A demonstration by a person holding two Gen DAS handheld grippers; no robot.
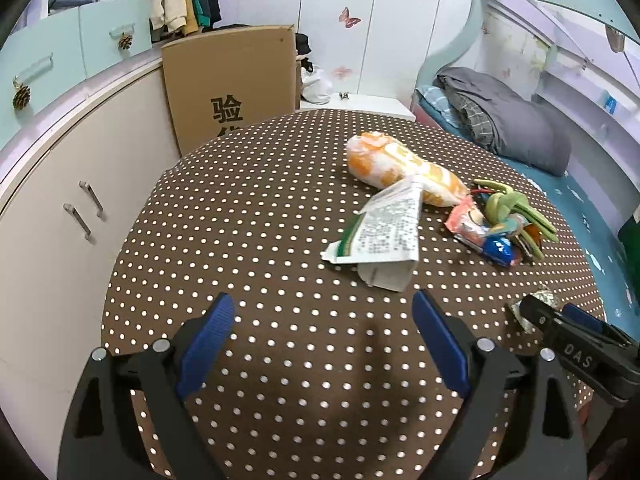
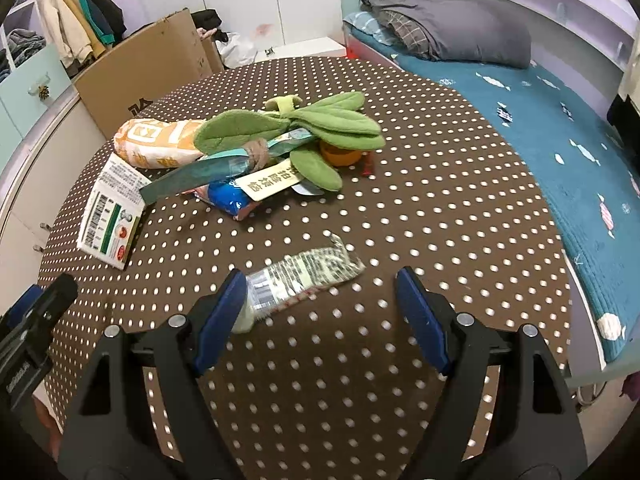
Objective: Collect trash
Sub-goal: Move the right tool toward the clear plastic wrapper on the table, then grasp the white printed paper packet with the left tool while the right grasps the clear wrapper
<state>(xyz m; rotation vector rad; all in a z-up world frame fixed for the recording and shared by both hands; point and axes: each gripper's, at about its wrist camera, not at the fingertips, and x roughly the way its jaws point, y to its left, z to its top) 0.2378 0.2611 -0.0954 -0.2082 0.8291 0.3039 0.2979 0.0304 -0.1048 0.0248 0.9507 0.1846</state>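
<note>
Round table, brown cloth with white dots, trash bunched toward its far right side.

Left gripper: jaws wide apart, nothing between them, only bare cloth. Just past its tips at 12 o'clock lies a flattened white carton with printed text. Beyond that, at 1 o'clock, is an orange-and-white snack bag. At 2 o'clock sits a green plush plant on top of a blue-and-pink wrapper. The table's left half, 9 to 11 o'clock, is open cloth out to the rim. Off that rim stand a cabinet and a cardboard box.

Right gripper: jaws spread, not clamped on anything. A crumpled printed wrapper lies on the cloth between the tips, its near end tucked against or behind the left pad; contact can't be told. The right pad is well clear of it.

From the right wrist view, the plush plant and blue wrapper sit at 12 o'clock, the snack bag and carton at 10 to 11 o'clock. From 1 to 3 o'clock the cloth is open up to the table edge. A bed with a teal cover runs just past that edge.

The left gripper's tip shows at 9 o'clock in the right view; the right gripper's tip shows at 3 o'clock in the left view.
</note>
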